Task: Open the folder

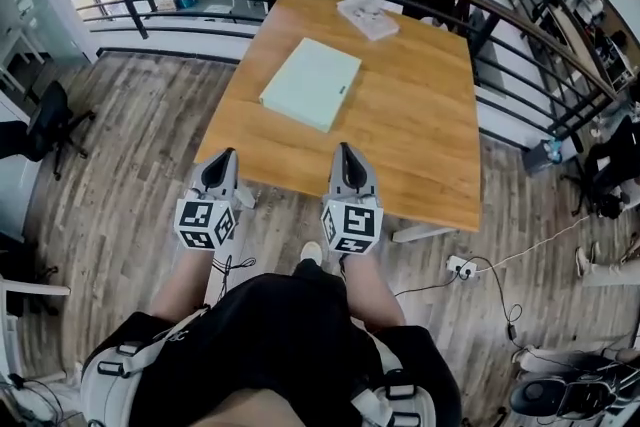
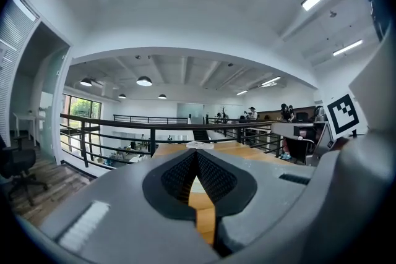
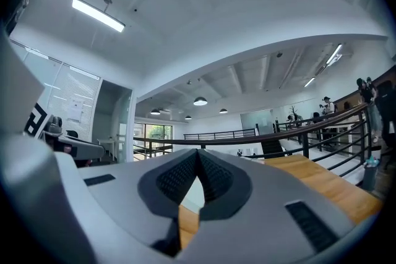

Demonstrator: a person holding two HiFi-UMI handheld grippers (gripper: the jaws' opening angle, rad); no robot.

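On table [image 1: 420, 125], pale folder [image 1: 312, 83] — closed, plain-faced

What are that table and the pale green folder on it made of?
The table looks like wood, probably varnished: warm orange-brown with plank lines and a soft sheen. The folder seems matt plastic or coated card: flat, even pale green, no gloss; I cannot tell which.
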